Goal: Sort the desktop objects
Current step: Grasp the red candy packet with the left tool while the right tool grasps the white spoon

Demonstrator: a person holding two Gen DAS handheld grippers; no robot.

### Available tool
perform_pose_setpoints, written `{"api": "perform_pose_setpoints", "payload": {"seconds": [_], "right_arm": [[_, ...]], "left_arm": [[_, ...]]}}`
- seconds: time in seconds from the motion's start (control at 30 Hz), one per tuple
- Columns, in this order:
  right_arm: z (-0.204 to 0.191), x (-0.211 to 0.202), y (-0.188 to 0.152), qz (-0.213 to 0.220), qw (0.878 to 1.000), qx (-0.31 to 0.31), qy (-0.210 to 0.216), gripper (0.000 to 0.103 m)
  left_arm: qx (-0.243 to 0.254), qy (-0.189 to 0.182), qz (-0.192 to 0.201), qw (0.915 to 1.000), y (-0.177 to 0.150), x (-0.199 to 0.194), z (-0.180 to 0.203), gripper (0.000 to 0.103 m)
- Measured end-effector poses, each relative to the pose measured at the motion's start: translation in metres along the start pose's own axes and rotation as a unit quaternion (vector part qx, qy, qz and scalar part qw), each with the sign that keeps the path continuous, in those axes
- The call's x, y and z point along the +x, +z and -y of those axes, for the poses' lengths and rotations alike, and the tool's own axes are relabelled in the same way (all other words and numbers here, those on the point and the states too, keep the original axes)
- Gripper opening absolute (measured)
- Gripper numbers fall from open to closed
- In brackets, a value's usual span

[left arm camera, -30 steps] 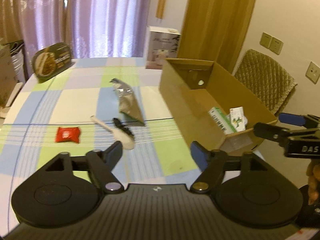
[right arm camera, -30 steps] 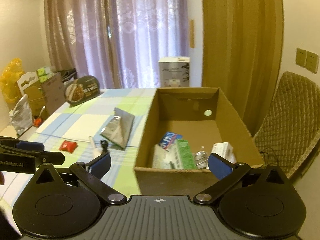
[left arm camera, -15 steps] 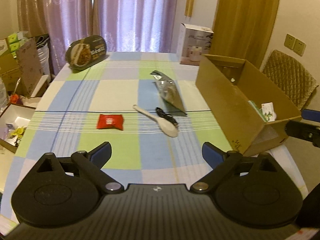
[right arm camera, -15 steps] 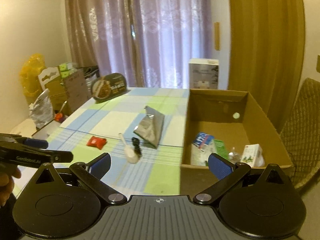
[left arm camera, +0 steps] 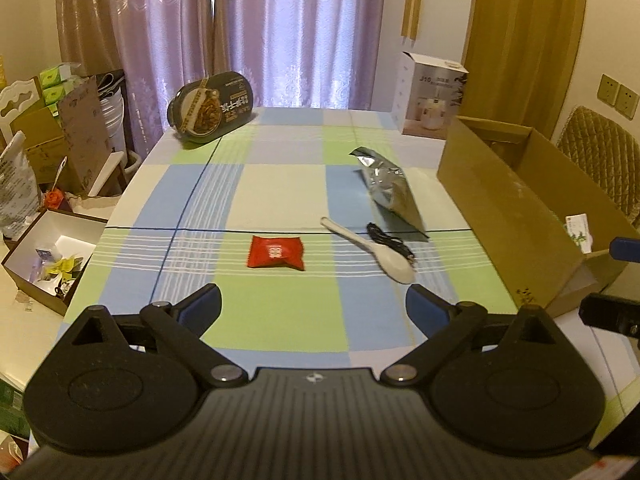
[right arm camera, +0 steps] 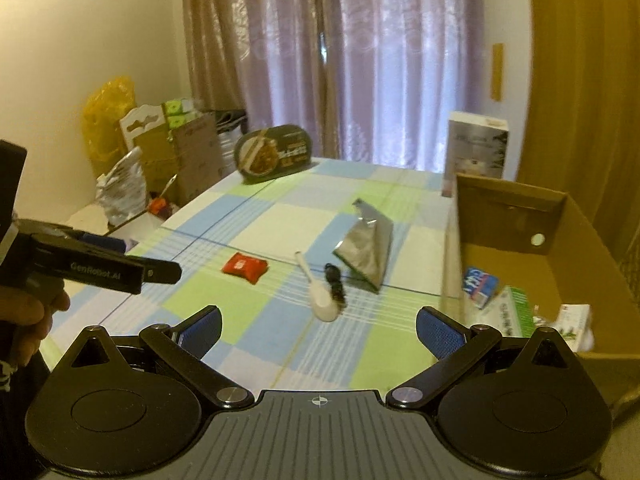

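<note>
Grippers left (left arm camera: pixel 313 307) and right (right arm camera: pixel 319 332) gape empty above crinkly red packet (left arm camera: pixel 275 252), glossy white spoon (left arm camera: pixel 374 250).

Tablecloth (left arm camera: pixel 280 184): matt checked cloth.
Red packet (left arm camera: pixel 276 252): glossy wrapper.
Spoon (left arm camera: pixel 376 252): smooth, glossy white.
Pouch (left arm camera: pixel 390 192): shiny crinkled foil.
Box (left arm camera: pixel 504 216): matt brown cardboard.
Gripper pads (right arm camera: pixel 436 334): textured blue.
</note>
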State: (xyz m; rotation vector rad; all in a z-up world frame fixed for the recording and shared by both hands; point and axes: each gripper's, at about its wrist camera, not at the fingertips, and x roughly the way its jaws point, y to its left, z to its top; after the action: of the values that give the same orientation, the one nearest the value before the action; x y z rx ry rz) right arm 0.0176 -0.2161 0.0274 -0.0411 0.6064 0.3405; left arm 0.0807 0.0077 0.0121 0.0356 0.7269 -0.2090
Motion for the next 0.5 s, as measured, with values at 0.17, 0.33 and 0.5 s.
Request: {"api": "perform_pose_setpoints", "payload": {"seconds": [0.17,0.33,0.5], "right_arm": [[-0.008,0.024,0.0,-0.013,1.0,-0.013,0.007,0.1],[-0.011,0.053,-0.003,-0.034,0.999,-0.02,0.016,0.091],[-0.009,0.085,-0.008,-0.054,0.998,-0.021,0.022,0.077]], "left_arm": [[0.002,0.0,-0.006,1.0,0.001,0.017,-0.014,0.097],[0.003,-0.005,-0.012,0.9999,0.002,0.037,-0.025,0.097],[0.011,-0.008,-0.023,0.9996,0.003,0.065,-0.032,0.097]]}}
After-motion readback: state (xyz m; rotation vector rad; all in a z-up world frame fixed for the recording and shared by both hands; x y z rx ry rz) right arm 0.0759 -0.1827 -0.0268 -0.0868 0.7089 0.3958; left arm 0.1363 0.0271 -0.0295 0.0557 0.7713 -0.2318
